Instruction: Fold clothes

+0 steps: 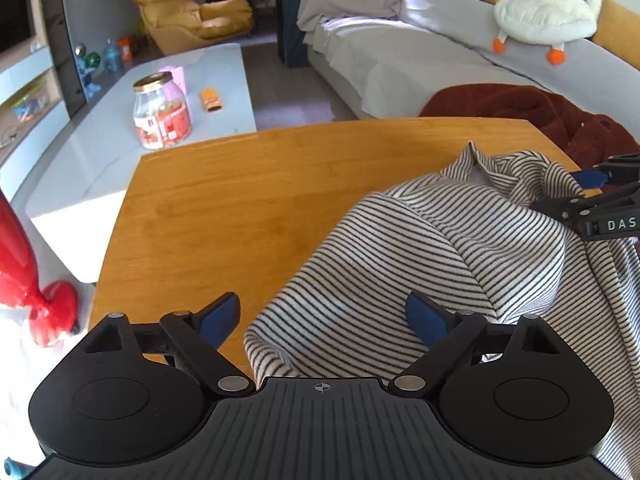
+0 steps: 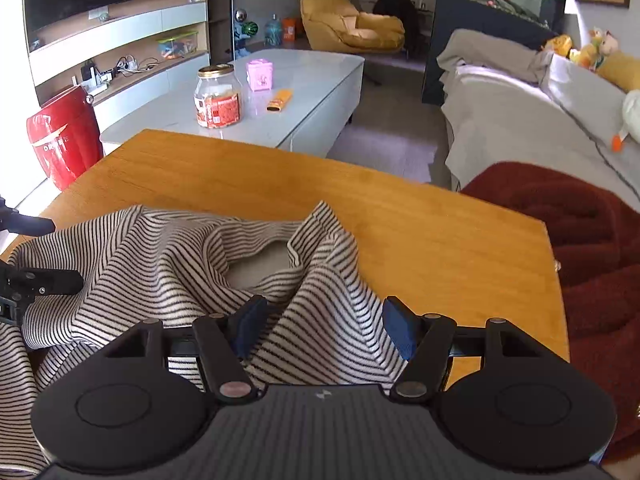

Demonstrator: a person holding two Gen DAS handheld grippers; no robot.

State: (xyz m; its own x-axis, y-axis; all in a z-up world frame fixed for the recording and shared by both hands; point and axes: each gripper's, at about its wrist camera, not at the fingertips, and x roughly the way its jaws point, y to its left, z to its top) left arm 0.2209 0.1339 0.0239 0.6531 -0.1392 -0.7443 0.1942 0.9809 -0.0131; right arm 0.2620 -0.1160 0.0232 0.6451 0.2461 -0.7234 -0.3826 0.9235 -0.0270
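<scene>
A black-and-white striped garment lies rumpled on the wooden table, its collar opening facing up. My left gripper is open over the garment's near left edge; its left pad hangs over bare wood and its right pad over cloth. My right gripper is open too. A raised fold of the garment stands between its blue pads, and they do not press on it. Each gripper shows at the edge of the other's view.
A dark red fleece blanket lies just past the table's right side. Beyond the far edge stands a white coffee table with a glass jar. A red stool is at the left, a grey sofa behind.
</scene>
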